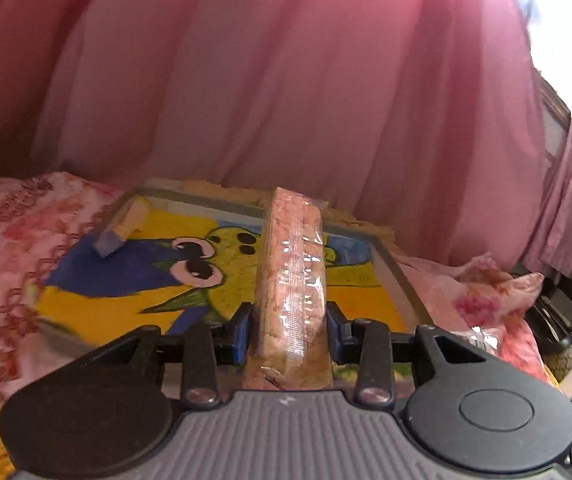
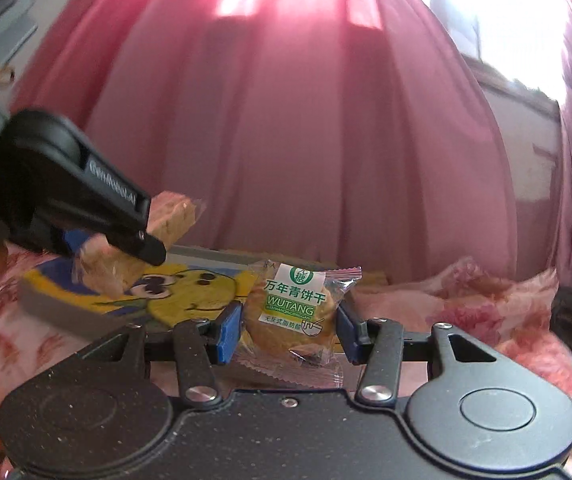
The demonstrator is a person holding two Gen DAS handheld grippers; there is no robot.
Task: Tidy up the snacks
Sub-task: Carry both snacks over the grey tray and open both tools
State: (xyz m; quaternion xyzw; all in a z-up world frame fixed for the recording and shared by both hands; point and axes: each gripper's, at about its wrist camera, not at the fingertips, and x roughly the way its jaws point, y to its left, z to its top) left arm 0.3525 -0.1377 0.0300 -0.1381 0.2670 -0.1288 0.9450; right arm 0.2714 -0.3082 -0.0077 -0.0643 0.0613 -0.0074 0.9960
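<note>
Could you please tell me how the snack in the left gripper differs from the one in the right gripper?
The pink wafer bar is long and blocky; the round biscuit is flat and disc-shaped. The bar's wrapper is plain clear film, while the biscuit's carries a green and white WUTANG label. Both are sealed single packs, each clamped between blue pads of its gripper, left and right.

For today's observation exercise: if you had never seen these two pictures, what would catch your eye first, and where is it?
First, the pink curtain filling the whole background. Next, the cartoon-painted tray lying on the floral cloth, with a small wrapped sweet in its far left corner. Lastly, each gripper holds a snack above it: the left gripper a long pinkish bar in clear wrap, the right gripper a round biscuit packet with green lettering.
</note>
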